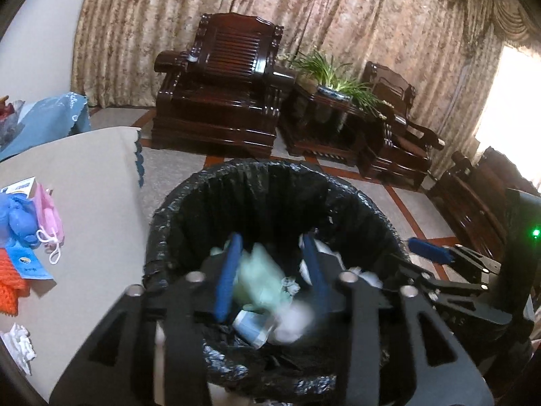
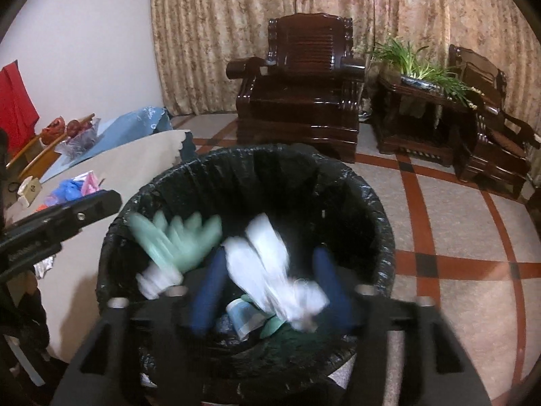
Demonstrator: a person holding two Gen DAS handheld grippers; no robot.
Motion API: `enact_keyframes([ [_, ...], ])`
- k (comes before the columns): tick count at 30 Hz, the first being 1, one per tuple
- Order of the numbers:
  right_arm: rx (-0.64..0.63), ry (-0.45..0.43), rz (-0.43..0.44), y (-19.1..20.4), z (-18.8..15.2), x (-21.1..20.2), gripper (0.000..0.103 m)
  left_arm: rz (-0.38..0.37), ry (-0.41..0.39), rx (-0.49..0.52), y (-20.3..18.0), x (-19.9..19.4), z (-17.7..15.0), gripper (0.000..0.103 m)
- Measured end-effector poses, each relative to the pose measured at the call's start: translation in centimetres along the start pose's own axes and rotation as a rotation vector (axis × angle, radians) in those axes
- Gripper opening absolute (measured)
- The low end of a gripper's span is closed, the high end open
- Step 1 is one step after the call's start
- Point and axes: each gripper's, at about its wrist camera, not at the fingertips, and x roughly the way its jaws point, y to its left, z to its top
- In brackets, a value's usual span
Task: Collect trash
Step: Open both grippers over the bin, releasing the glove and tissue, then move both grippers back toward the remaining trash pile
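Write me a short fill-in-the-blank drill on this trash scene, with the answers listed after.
1. The trash bin is lined with a ____ plastic bag.
2. In the right wrist view, the blurred green thing over the bin is a ____.
3. On the table beside the bin lies a face mask coloured ____.
4. Behind the bin stands a dark wooden ____ in front of the curtain.

Missing words: black; glove; pink; armchair

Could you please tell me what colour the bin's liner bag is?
Black; the liner bag shows best in the right wrist view.
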Motion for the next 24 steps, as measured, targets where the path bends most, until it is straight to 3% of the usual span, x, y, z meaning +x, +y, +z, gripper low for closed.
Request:
enact_keyframes([
  [4, 0.008, -0.035, -0.009, 0.4, 0.1, -0.7, 0.092, 0.047, -0.016, -0.015, 1.4, -1.3, 0.0, 0.053],
  [7, 0.016, -0.079, 0.034, 1.2, 0.6, -1.3, 0.096, 0.115, -0.054, -0.011, 2.8, -3.2, -0.2, 0.069],
  [10, 0.005, -0.102, 0.082, 2.9, 0.9, -1.4, 0.097, 0.197, -0.081, -0.019, 5.0, -5.8, -0.5, 0.076],
  [18, -0.093, -0.120, 0.274, 11.0, 1.6, -0.5, 0.097, 0.416, -0.094, -0.111, 11.8, -12.3, -2.3, 0.077],
  [24, -0.176, -0.113, 0.403, 17.4, 1.4, 0.3, 0.097, 0.532, -0.064, -0.163, 16.1, -15.7, -4.5, 0.077],
])
